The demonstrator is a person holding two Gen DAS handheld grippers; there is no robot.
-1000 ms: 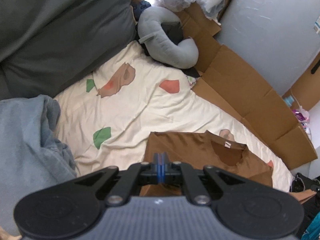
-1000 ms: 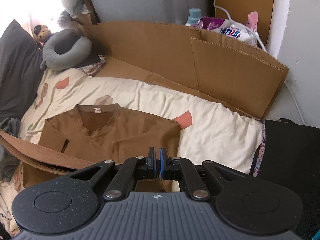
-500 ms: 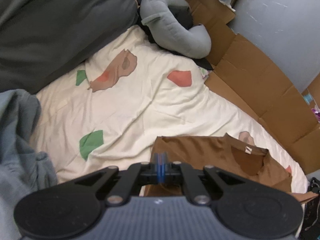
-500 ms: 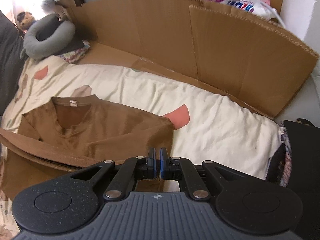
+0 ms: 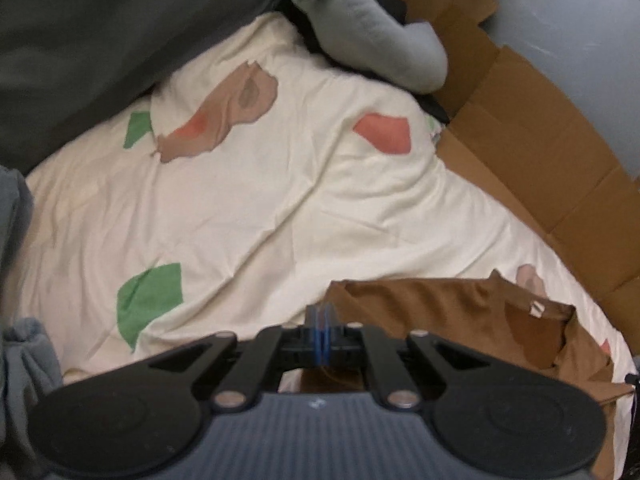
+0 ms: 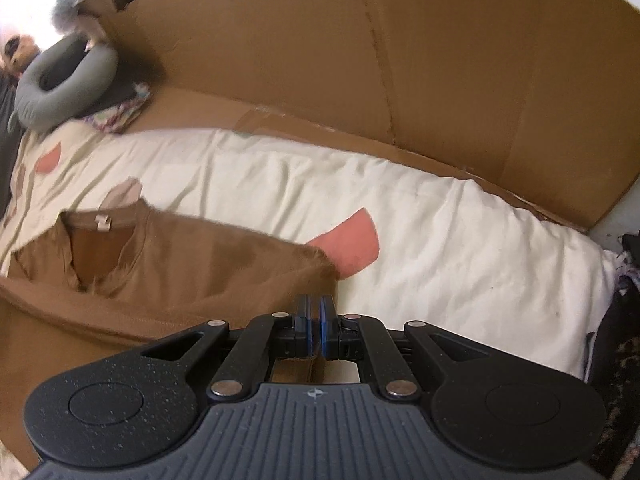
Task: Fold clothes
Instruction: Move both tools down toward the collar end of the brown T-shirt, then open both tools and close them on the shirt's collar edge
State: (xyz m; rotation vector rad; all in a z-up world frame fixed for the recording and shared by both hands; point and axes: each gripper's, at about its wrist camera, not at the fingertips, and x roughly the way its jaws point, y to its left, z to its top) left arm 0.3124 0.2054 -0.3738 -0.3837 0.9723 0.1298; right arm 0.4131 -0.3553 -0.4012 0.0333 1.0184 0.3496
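One brown shirt (image 6: pixel 192 264), two grippers, left gripper (image 5: pixel 320 316), right gripper (image 6: pixel 315 312), jaws of both pinching its cloth

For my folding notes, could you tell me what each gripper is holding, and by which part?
Both hold the brown shirt: the left gripper and right gripper are each shut on its lifted lower edge, near opposite sides.

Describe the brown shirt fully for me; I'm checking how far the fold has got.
The brown shirt is a plain soft knit with a ribbed V-neck and a small pale label inside the collar. It lies collar-up on the cream patterned bedsheet, its upper part flat. The lower hem is lifted over it: the left claw and right claw are each shut on a corner.
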